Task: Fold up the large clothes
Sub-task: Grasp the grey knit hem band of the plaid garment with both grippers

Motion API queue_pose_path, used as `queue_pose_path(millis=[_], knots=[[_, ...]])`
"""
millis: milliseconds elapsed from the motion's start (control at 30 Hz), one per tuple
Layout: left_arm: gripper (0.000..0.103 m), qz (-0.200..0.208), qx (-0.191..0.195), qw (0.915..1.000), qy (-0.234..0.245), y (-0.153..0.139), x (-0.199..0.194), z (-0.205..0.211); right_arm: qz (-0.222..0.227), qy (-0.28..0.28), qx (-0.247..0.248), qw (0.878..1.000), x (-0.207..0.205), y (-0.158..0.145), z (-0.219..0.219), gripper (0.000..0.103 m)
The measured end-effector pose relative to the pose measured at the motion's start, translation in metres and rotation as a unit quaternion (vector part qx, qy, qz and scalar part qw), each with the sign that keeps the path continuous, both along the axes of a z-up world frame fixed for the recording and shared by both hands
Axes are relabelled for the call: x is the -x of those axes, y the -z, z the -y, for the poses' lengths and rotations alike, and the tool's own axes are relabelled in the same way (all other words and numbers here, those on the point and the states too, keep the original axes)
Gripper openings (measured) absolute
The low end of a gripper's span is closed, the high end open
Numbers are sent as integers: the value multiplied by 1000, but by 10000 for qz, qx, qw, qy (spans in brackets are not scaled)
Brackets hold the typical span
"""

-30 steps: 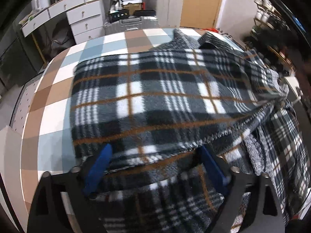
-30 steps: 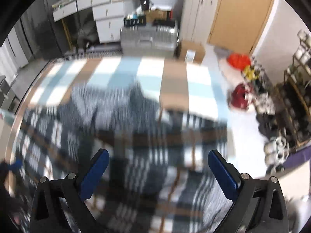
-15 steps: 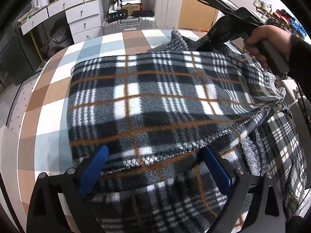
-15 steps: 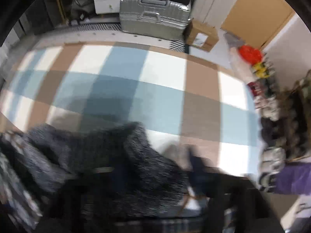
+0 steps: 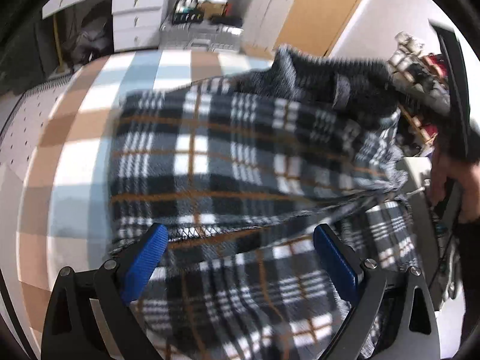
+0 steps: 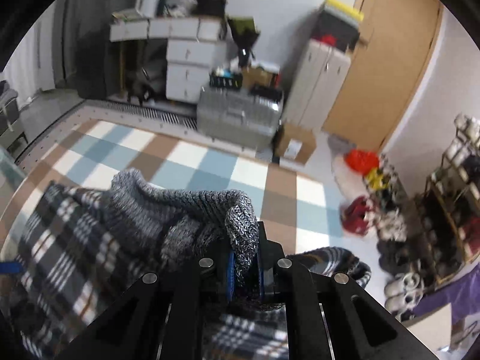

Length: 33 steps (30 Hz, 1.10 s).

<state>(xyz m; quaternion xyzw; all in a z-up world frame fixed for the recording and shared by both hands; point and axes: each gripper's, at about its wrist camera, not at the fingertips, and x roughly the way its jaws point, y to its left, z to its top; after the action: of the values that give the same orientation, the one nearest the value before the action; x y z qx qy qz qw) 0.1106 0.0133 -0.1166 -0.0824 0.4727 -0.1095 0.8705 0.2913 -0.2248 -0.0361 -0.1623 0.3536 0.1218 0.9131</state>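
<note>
Cloth fills most of both views: a large plaid garment [image 5: 228, 162], dark grey with white and orange lines, lies spread on a checked mat [image 5: 75, 138] of blue, brown and white squares. Taking the mat as the landmark, the garment covers its middle and its near side, and bare squares show at the far side and at the left edge in the left wrist view.

A grey knitted part [image 6: 186, 210] of the garment, perhaps a collar or hood, is lifted above the mat at the garment's far end. The right gripper [image 6: 244, 273] is closed on this knitted part: the knit edge runs down between its blue pads [image 6: 230, 273] and is pinched there. In the left wrist view the person's hand [image 5: 450, 186] shows at the right edge, off the mat's right side, with this gripper's dark body above it.

The left gripper [image 5: 240, 240] stands open above the near side of the mat. Its two blue pads [image 5: 144, 261] are wide apart, and the stitched hem of the garment runs across between them. I cannot tell if the pads touch the cloth; they do not press it.

Beyond the mat's far edge stand a silver suitcase [image 6: 237, 117], a cardboard box [image 6: 295, 145] and white drawers [image 6: 189, 69].
</note>
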Motion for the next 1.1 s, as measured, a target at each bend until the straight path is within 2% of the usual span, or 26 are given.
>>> queue_pose_path(millis=[67, 133, 233, 300, 367, 433, 533, 633, 767, 833, 867, 900, 933, 967, 1000, 1033, 1100], knots=[[95, 452, -143, 9987, -165, -21, 6, -2, 126, -61, -43, 9999, 17, -3, 1, 10], [95, 724, -297, 9964, -322, -34, 2, 0, 139, -51, -90, 9999, 19, -3, 2, 10], [95, 706, -827, 9941, -30, -40, -29, 16, 95, 47, -283, 9995, 22, -4, 10, 10], [95, 934, -1521, 9839, 40, -43, -54, 33, 76, 71, -375, 9992, 21, -4, 12, 10], [95, 1060, -2041, 9725, 369, -43, -78, 53, 99, 63, -413, 9991, 24, -7, 13, 10], [95, 1103, -2317, 9650, 537, -41, -94, 68, 69, 51, -455, 9989, 26, -7, 12, 10], [95, 1175, -2229, 9630, 955, -42, -102, 76, 23, 18, -550, 9985, 25, -6, 15, 10], [95, 1434, -2518, 9514, 1040, -38, -112, 84, 37, 4, -627, 9980, 24, -7, 18, 10], [95, 1261, -2431, 9564, 1015, -23, -144, 75, -9, -2, -689, 9976, 22, -4, 25, 10], [93, 1255, -2250, 9604, 1059, -19, -145, 68, -26, 19, -730, 9973, 21, -1, 28, 10], [78, 1159, -2114, 9645, 1079, -12, -152, 61, -43, 13, -728, 9973, 20, 0, 28, 10], [45, 1095, -1962, 9684, 1081, -12, -154, 58, -59, -11, -714, 9974, 19, 1, 28, 10], [30, 934, -1663, 9752, 1122, -9, -157, 54, -58, -56, -668, 9977, 20, 2, 27, 10], [8, 750, -1337, 9819, 1110, -9, -157, 50, -55, -105, -636, 9979, 20, 2, 26, 10], [8, 609, -970, 9878, 1052, -10, -157, 47, -63, -160, -624, 9979, 22, 2, 25, 10], [8, 653, -758, 9903, 966, -13, -156, 44, -53, -194, -603, 9980, 24, 1, 25, 10], [7, 798, -693, 9901, 924, -19, -145, 46, 51, -228, -551, 9982, 31, -2, 25, 10]])
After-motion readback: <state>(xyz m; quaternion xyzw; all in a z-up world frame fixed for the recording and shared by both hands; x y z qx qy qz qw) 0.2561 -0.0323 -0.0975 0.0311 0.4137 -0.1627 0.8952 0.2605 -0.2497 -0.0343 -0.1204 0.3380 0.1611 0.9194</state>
